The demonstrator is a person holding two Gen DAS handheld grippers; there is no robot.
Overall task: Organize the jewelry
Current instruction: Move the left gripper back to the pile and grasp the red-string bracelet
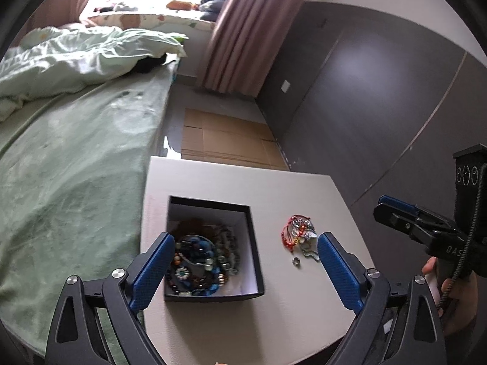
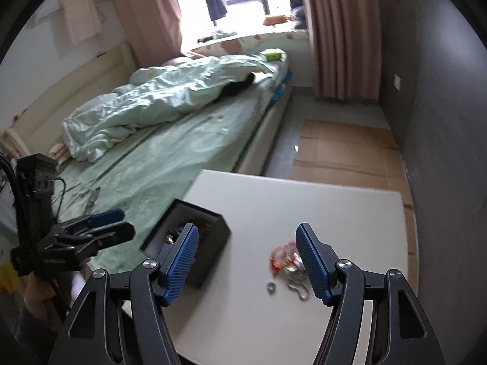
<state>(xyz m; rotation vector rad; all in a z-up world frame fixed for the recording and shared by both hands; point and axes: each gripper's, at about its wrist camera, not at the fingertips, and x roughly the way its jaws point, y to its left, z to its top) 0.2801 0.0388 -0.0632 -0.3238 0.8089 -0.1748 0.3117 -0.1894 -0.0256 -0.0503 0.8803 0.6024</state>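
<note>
Both claws gape with nothing between the pads, left gripper [image 1: 245,266] over the black box [image 1: 254,237] of beads, right gripper [image 2: 246,263] beside the tangled red bracelets [image 1: 296,232] and loose ring [image 1: 296,262] on the table [image 1: 304,188]; risk: a grab at the tangle flicks the ring off the edge.

Readable text: almost none.
- Right gripper [image 1: 383,210] body, left wrist view: pale letters "DAS", then cut off by cable and hand. Only legible marking.
- Black block above it [image 1: 468,167]: row of round white marks, like "000"; could be rings, not digits. Cannot tell.
- Left gripper [image 2: 121,222] body, right wrist view: small pale print line on side, too blurred to read.
- Black jewelry box [image 1: 255,243]: no print legible.
</note>
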